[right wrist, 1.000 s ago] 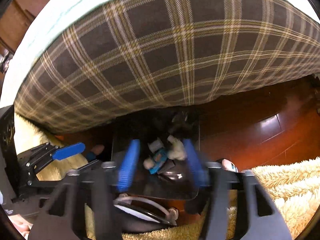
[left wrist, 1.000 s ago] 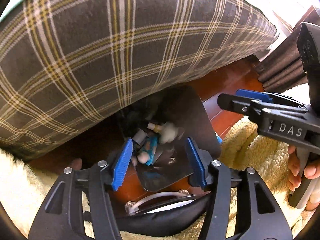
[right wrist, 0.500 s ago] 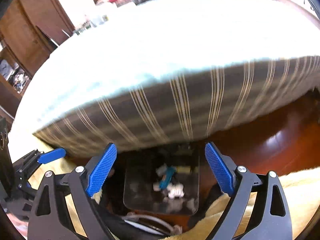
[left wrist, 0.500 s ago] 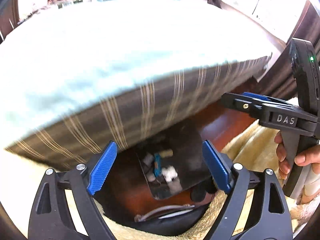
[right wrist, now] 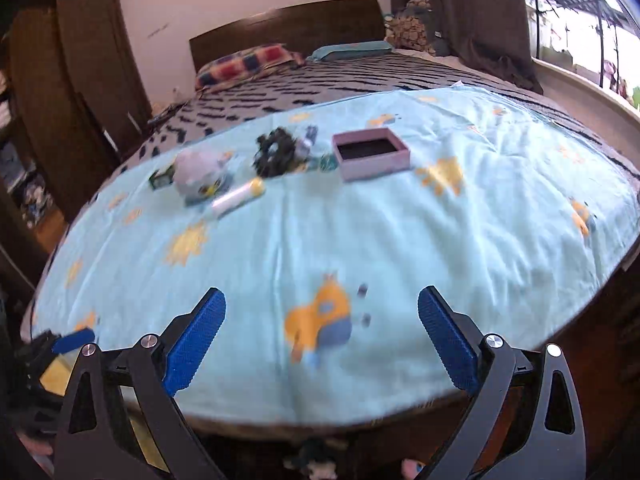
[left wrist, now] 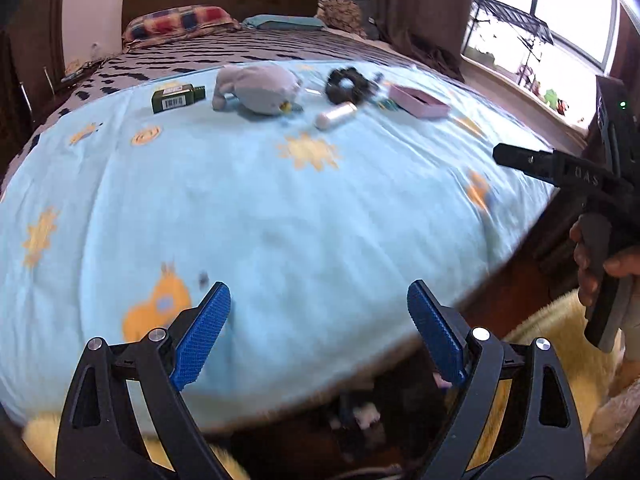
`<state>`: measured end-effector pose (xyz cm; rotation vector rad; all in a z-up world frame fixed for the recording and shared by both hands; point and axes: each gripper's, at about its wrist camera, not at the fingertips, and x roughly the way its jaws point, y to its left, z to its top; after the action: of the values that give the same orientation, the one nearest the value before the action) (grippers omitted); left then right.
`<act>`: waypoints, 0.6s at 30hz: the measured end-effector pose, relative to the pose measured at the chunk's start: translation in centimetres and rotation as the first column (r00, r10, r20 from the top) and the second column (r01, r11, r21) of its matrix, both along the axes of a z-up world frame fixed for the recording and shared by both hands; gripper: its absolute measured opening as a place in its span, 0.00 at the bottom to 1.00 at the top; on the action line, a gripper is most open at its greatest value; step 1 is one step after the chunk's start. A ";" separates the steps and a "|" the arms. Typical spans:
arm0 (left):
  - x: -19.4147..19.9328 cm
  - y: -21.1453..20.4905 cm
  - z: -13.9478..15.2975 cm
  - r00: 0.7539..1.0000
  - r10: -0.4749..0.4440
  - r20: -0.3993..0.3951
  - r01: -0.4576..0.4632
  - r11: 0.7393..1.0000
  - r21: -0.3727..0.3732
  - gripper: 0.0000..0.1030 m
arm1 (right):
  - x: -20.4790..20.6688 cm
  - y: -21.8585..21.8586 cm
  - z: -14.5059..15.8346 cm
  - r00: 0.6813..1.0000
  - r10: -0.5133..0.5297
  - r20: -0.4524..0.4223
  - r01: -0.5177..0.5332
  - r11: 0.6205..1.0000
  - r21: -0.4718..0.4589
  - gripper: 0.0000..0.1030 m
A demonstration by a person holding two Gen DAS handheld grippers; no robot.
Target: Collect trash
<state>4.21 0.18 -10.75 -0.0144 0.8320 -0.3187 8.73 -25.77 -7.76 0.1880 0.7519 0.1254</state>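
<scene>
Both grippers, left gripper (left wrist: 319,332) and right gripper (right wrist: 322,338), gape empty; several items, possibly trash, remain beside the pink box (right wrist: 371,153).

Left gripper (left wrist: 319,334), right gripper (right wrist: 322,340) — fingers wide apart, empty.

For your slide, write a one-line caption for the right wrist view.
Open right gripper above a light blue blanket holding a pink box, black scrunchie and grey plush toy.
</scene>
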 end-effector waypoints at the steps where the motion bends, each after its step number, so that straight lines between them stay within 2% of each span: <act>1: 1.0 0.1 -0.1 1.000 0.013 -0.001 -0.013 1.000 -0.002 0.83 | 1.4 -0.6 -0.1 1.000 -0.019 -0.003 0.019 1.000 -0.005 0.94; 4: 4.1 0.0 -0.2 0.999 0.033 0.002 -0.033 0.999 0.011 0.82 | 5.0 -1.5 -0.7 0.998 -0.057 -0.021 0.056 0.997 -0.046 0.94; 6: 5.9 -0.4 -0.3 0.999 0.035 0.019 -0.035 0.999 0.034 0.82 | 7.0 -2.0 -1.5 0.997 -0.068 -0.047 0.066 0.997 -0.036 0.94; 9: 8.5 -1.5 -0.3 1.000 0.017 0.015 -0.018 0.999 0.036 0.82 | 8.6 -2.4 -2.6 0.993 -0.083 -0.080 0.083 0.997 -0.007 0.94; 15: 12.8 -3.8 -0.6 1.000 -0.008 -0.016 0.009 1.000 0.014 0.82 | 11.1 -2.1 -3.1 0.992 -0.084 -0.089 0.079 0.996 -0.050 0.95; 18: 14.8 -4.9 -0.8 1.000 -0.010 -0.022 0.011 0.999 0.031 0.82 | 12.6 -2.2 -3.0 0.992 -0.082 -0.094 0.076 0.995 -0.058 0.95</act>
<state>19.01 -4.73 -11.54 0.0153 0.8590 -0.3164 21.31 -27.94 -10.75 0.1725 0.8420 0.0205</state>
